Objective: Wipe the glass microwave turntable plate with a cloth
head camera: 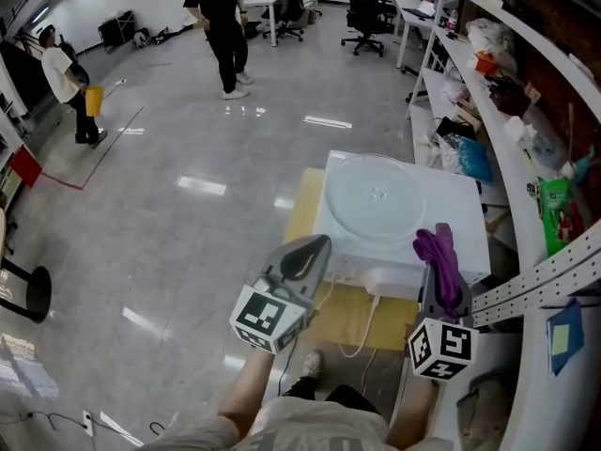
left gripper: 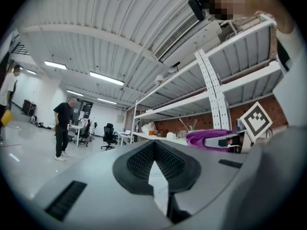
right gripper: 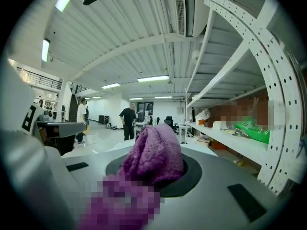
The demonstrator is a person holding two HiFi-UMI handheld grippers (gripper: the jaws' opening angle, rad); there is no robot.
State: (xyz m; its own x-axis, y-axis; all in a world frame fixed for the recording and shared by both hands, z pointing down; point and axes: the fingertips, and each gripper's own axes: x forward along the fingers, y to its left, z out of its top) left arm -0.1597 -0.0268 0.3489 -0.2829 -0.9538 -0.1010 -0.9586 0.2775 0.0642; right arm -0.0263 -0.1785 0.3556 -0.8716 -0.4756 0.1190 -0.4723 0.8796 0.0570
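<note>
The round glass turntable plate lies flat on top of a white microwave. My right gripper hovers at the microwave's near right corner, shut on a purple knitted cloth. In the right gripper view that cloth bulges out between the jaws. My left gripper hangs just off the microwave's near left corner, shut with nothing in it; its pads meet at the tips. From the left gripper view the purple cloth shows to the right.
The microwave stands on a yellowish board, and a white cable hangs down its front. White shelving full of clutter runs along the right. A perforated metal strut crosses near my right gripper. Two people stand far off.
</note>
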